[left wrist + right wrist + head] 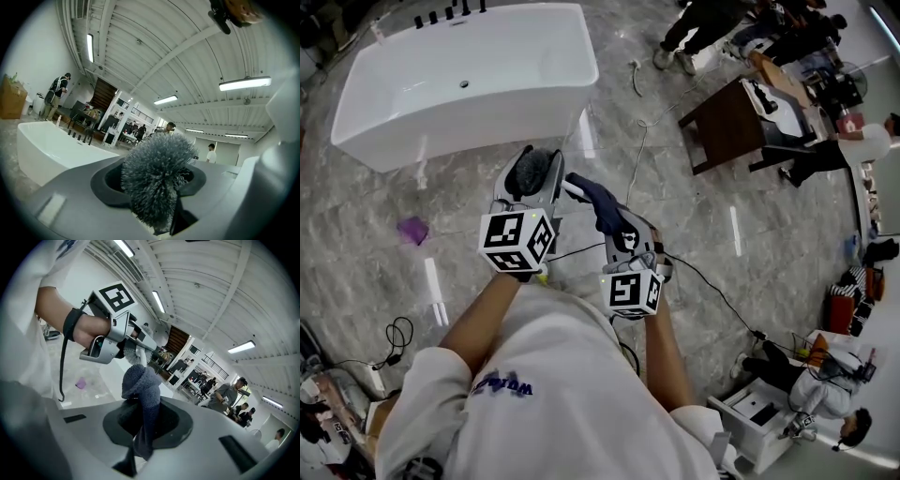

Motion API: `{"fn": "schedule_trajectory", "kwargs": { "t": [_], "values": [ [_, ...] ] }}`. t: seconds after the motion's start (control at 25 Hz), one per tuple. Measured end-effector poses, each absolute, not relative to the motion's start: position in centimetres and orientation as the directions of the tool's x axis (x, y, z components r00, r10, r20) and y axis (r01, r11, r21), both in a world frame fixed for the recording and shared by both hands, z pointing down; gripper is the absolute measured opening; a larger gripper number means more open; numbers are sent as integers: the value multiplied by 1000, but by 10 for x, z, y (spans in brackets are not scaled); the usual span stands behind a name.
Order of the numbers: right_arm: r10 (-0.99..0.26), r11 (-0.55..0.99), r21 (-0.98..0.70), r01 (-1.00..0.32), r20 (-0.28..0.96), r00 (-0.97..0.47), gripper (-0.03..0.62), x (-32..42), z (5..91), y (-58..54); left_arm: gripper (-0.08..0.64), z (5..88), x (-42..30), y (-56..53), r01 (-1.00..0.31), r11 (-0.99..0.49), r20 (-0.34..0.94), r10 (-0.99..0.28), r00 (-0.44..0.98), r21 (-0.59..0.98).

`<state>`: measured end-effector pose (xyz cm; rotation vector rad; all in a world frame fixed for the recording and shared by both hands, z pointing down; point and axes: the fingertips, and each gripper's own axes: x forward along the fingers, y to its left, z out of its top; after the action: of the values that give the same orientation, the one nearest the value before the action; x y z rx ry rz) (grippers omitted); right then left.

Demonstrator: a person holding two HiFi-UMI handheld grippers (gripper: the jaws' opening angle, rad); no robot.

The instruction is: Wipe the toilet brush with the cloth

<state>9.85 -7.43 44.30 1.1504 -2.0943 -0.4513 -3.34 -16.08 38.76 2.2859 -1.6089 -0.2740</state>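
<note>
The toilet brush's grey bristle head (534, 169) stands out beyond my left gripper (530, 190), which is shut on the brush. In the left gripper view the bristle head (157, 171) fills the gap between the jaws of that gripper (159, 208). My right gripper (616, 228) sits just right of it, shut on a dark blue cloth (596, 206). The cloth (140, 390) rises bunched from the right gripper (139, 446). Its top lies close under the brush's white stem (139, 356), which is held in the left gripper (133, 341).
A white bathtub (469, 84) stands ahead on the grey marble floor. A small purple item (412, 230) lies at the left, and cables (712, 291) run across the floor at the right. A brown table (731, 122) and several people are at the far right.
</note>
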Motion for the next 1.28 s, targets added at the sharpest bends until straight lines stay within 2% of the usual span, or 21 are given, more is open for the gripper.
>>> {"fn": "schedule_trajectory", "kwargs": {
  "t": [0.52,1.28],
  "values": [
    [-795,606,447,-658,364,-485,32,65,428,-71,212,397,-20,-156,-888,-317,65,-932,357,332],
    [-770,566,358,-742,551,-321,32,141,514,-55,215,404,-79,-163,-906,-205,72,-966,248,372]
  ]
}}
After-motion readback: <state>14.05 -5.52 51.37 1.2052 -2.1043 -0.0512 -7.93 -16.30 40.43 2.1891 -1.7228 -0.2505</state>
